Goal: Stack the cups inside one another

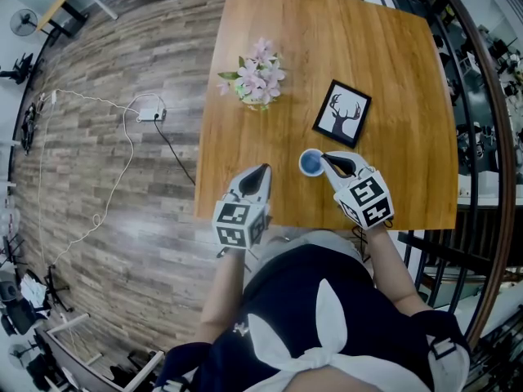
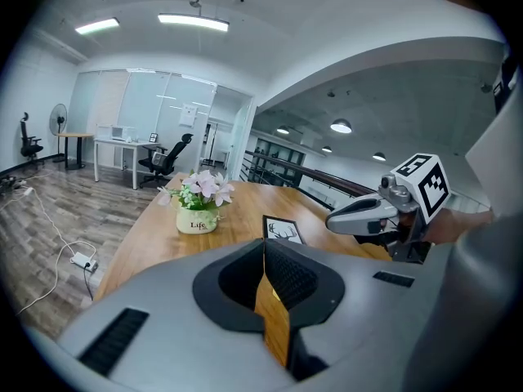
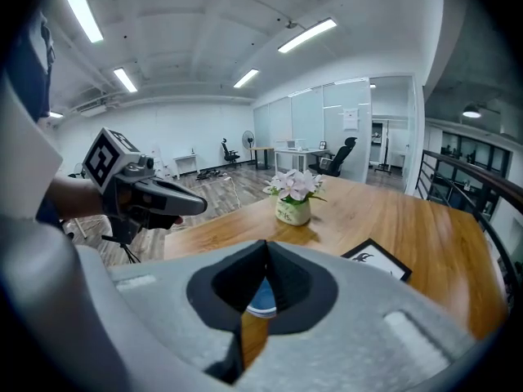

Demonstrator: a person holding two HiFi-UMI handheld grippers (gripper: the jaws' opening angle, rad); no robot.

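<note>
- Head view: the blue cup stands on the desk, just beside the tips of the right gripper, whose fingers are clenched with nothing between them. The left gripper hovers on the cup's other side, apart from it. From this height it is hard to tell whether one cup or a nested stack stands there. A sideways nudge from the right fingers could tip the cup toward the framed picture beyond them.
- Left gripper view: the fingers are pressed together on nothing, with bare desk showing beneath them, and the cup is out of sight. Swung across blind, they could strike the right gripper off to one side, or the flower pot farther ahead.
- Right gripper view: the fingers are clenched and empty, and the cup shows just below and beyond their tips. Brought down clenched, they would likely push the rim over rather than grasp it, so they would need to part first.
</note>
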